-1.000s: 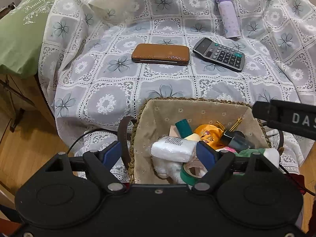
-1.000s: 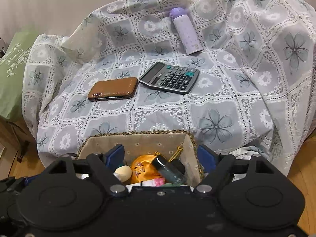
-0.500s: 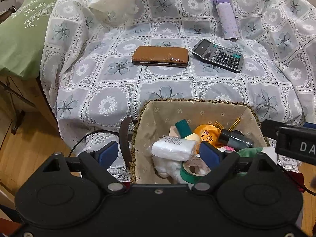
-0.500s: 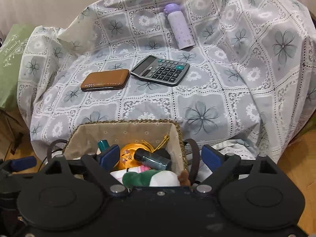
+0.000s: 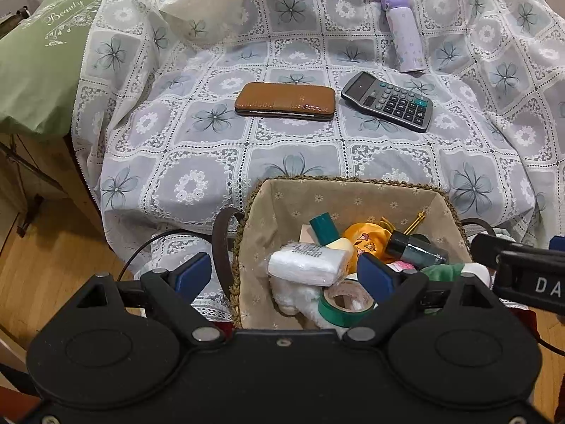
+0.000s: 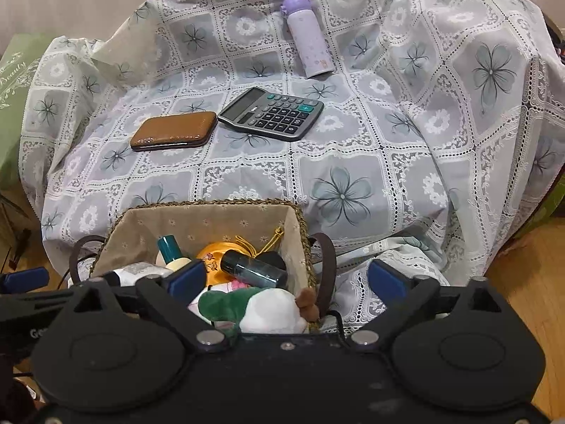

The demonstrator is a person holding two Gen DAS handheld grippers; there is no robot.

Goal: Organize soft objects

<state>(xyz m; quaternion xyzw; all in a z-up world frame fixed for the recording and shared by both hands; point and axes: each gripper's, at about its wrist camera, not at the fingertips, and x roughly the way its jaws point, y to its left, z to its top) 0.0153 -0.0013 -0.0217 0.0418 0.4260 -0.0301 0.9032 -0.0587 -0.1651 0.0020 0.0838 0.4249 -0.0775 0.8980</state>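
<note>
A woven basket (image 5: pixel 346 181) with a beige liner stands at the front of the lace-covered seat. It holds a white packet (image 5: pixel 303 265), a green tape roll (image 5: pixel 346 304), an orange pouch (image 5: pixel 363 238), a dark bottle (image 5: pixel 413 249) and a green and white plush (image 6: pixel 261 309). My left gripper (image 5: pixel 282 274) is open and straddles the basket's left wall and handle without pressing on them. My right gripper (image 6: pixel 286 279) straddles the right wall (image 6: pixel 300 243) and its brown handle. Its jaws are opening and its pads touch nothing.
On the lace cloth (image 5: pixel 197 162) behind the basket lie a brown wallet (image 5: pixel 285 100), a grey calculator (image 5: pixel 388 100) and a lilac flask (image 5: pixel 404 33). A green pillow (image 5: pixel 39 60) sits at the left. Wooden floor (image 5: pixel 46 265) shows at both sides.
Both grippers' jaws have widened, the right one the most. In the right wrist view the basket has shifted left and down, and the plush has come into sight. The left view has barely changed.
</note>
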